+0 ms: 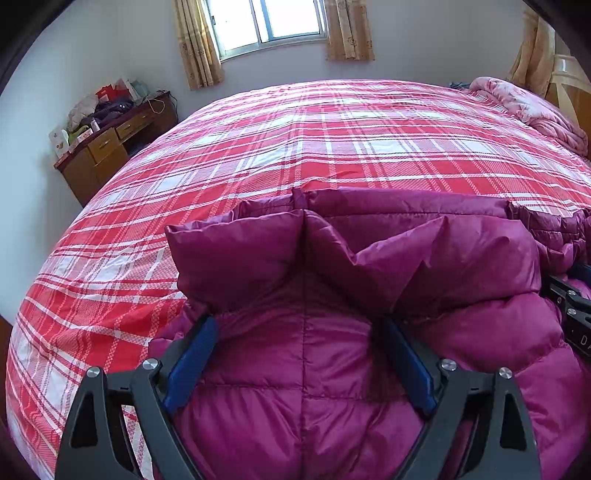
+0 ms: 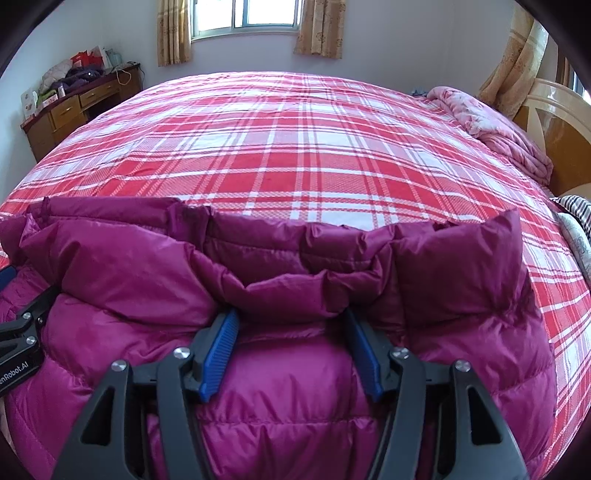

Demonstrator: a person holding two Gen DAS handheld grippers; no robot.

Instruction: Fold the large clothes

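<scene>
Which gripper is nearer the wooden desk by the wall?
Left. The left gripper works the down jacket's end toward the desk; the right gripper sits farther away.

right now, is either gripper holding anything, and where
Left gripper and right gripper straddle the folded-over edge of the down jacket; tips hidden, grip cannot be told.

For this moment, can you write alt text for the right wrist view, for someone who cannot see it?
A puffy magenta down jacket lies on a bed with a red and white plaid cover, its far edge bunched up just past the right gripper, whose blue-padded jaws stand apart over the fabric. The left gripper shows at the left edge; a window and wooden desk sit behind.
</scene>
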